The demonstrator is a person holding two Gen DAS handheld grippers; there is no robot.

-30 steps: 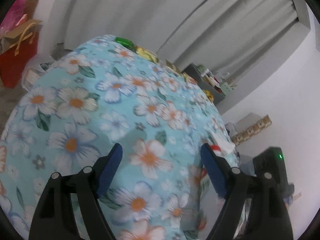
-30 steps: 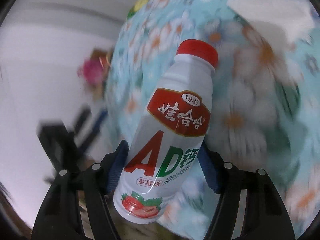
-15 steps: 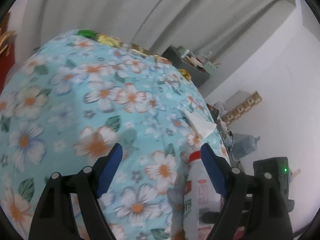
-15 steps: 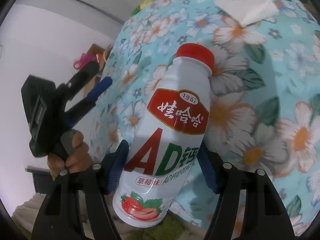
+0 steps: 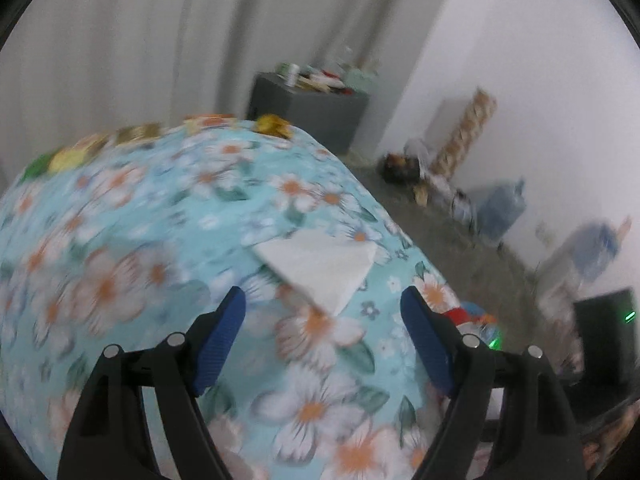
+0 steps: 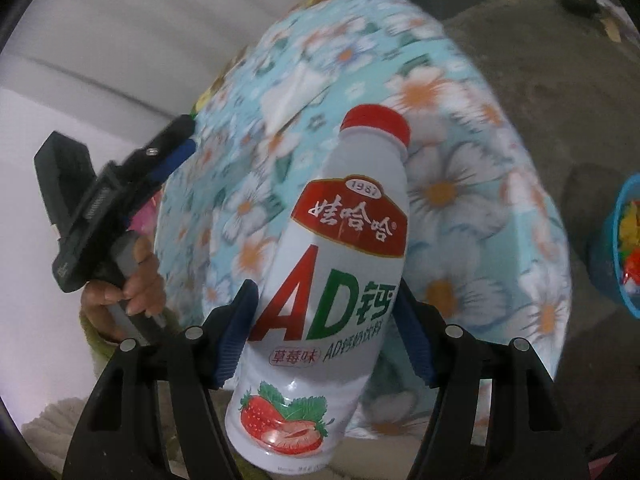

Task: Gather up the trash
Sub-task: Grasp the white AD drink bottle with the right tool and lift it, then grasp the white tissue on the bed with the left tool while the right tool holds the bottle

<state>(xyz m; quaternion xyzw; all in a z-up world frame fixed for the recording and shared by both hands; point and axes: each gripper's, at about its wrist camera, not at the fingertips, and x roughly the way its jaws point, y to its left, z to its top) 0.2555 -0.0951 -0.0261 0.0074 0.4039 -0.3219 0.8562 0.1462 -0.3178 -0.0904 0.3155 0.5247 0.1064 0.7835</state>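
Between the right gripper's (image 6: 324, 332) blue pads sits a white bottle (image 6: 320, 300) with a red cap, pinched at its label and tilted, cap pointing away over the near corner of the table (image 6: 460, 208). Just past it the flowered cloth falls off at the table's right edge to bare grey floor (image 6: 540, 80), which is open out to a blue bin (image 6: 604, 248) at the far right, well clear of the table.

Left of the bottle, a hand (image 6: 132, 280) wraps the handle of the left gripper (image 5: 322, 344), which reaches in over the table's left side, angled downward. Its jaws stand spread with nothing between them, and they have just been closing a little. Bare cloth lies under them. Just beyond the pads (image 5: 218, 344) a white napkin (image 5: 320, 268) lies flat near the table's right edge. Farther off, small wrappers (image 5: 272, 125) line the far edge. Beyond the table stand a grey cabinet (image 5: 312, 112) and curtains (image 5: 140, 40); clutter runs along the right wall, with open floor between it and the table.
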